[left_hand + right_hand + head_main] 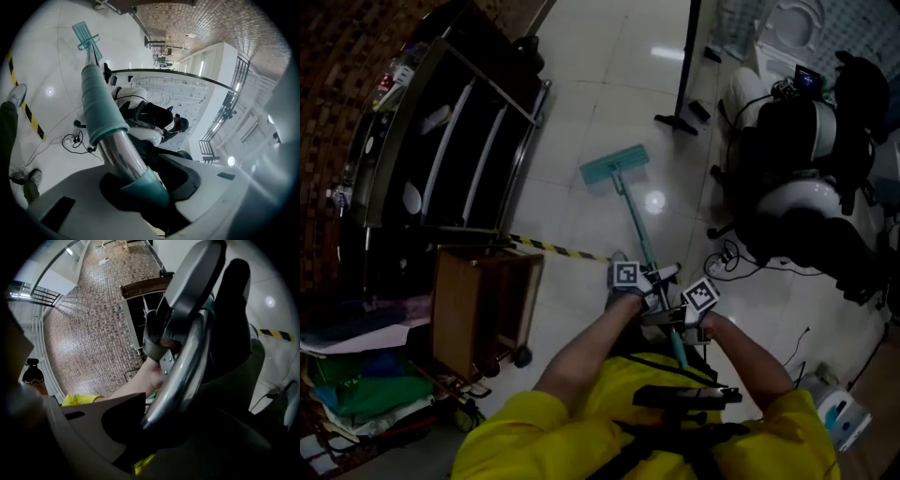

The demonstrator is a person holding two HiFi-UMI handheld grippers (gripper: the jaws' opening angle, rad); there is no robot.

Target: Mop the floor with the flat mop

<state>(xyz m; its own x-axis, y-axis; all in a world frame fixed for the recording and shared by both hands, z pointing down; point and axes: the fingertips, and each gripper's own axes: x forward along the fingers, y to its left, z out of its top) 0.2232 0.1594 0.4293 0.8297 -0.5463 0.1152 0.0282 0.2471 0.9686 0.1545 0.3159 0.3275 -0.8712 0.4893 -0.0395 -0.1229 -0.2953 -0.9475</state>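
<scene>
The flat mop's teal head (615, 167) lies on the white tiled floor, and its metal handle (637, 230) slants back toward me. Both grippers sit on the handle's near end. My left gripper (659, 277) is the higher one on the pole, and in the left gripper view it (140, 187) is shut on the mop handle (101, 108) just below a teal sleeve; the mop head (85, 33) shows far down the pole. My right gripper (673, 317) holds lower, and in the right gripper view it (154, 427) is shut on the shiny pole (187, 371).
A wooden cart (483, 305) stands at my left, with a dark shelf rack (441, 141) behind it. Yellow-black tape (553, 248) crosses the floor. A white-and-black machine (806, 178) with cables (731, 258) is at the right, and a stand's foot (680, 117) is beyond the mop.
</scene>
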